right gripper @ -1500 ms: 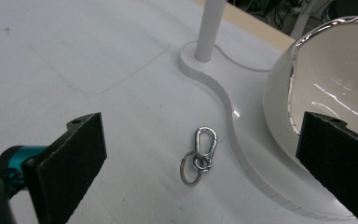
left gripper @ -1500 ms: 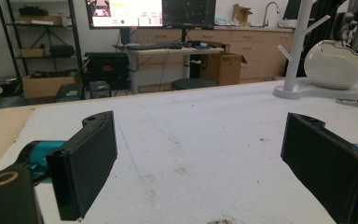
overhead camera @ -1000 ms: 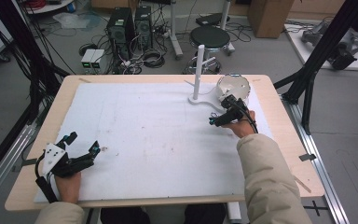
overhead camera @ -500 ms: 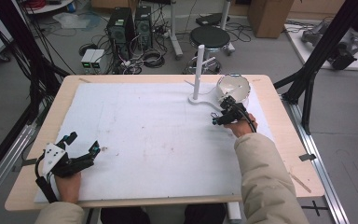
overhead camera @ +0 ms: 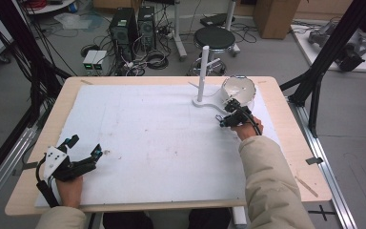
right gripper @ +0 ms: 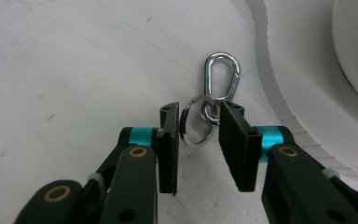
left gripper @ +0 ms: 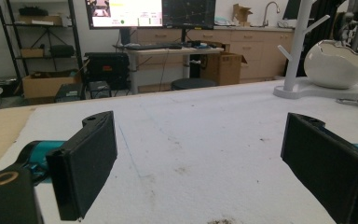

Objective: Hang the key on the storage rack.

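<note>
A silver key ring (right gripper: 196, 143) is linked by a small ring to a silver carabiner (right gripper: 222, 56), which lies flat on the white mat. My right gripper (right gripper: 198, 109) has its jaws closed in on the key ring from both sides, pinching it. In the high view the right gripper (overhead camera: 223, 120) is at the far right of the mat, just in front of the white stand's base. At the near left corner my left gripper (overhead camera: 85, 145) rests with its jaws wide apart. In its own view the left gripper (left gripper: 200, 135) holds nothing.
A white peg stand (overhead camera: 203, 71) and a white bowl (overhead camera: 238, 90) stand at the back right, also seen as the stand (left gripper: 298, 42) and bowl (left gripper: 338, 63). The white mat (overhead camera: 147, 129) covers the wooden table (overhead camera: 290, 143). Black frame legs flank the table.
The right hand and gripper have shifted slightly toward the near left by the stand's base. The left gripper has stayed in place.
</note>
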`<state>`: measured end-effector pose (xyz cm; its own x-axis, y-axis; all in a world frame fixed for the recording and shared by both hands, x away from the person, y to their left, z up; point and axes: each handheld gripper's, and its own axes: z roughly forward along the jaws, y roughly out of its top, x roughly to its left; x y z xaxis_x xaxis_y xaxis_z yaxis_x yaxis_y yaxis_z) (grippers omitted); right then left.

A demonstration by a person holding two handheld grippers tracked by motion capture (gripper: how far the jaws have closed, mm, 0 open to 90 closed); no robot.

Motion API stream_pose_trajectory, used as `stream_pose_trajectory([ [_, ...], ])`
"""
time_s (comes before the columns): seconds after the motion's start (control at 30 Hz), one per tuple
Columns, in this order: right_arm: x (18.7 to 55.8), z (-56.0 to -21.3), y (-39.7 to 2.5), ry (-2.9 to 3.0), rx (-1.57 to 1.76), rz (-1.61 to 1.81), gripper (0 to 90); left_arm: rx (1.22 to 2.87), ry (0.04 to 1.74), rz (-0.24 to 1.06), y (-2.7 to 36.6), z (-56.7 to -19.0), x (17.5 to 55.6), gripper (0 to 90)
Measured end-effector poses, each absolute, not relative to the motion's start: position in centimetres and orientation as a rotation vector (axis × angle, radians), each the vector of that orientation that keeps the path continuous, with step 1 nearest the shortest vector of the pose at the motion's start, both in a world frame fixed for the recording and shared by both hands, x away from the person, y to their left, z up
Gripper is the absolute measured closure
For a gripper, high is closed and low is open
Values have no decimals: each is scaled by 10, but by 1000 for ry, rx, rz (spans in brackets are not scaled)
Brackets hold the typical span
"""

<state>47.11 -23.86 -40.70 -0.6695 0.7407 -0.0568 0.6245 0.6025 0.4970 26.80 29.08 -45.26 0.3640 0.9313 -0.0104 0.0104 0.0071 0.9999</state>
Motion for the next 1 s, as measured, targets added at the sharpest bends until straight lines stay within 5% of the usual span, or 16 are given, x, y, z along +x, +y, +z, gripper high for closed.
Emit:
stream_pose_trajectory([
  [1.0,471,-405,-239,2532,1137,596,892,1364,940,922,291,-453,268,109],
])
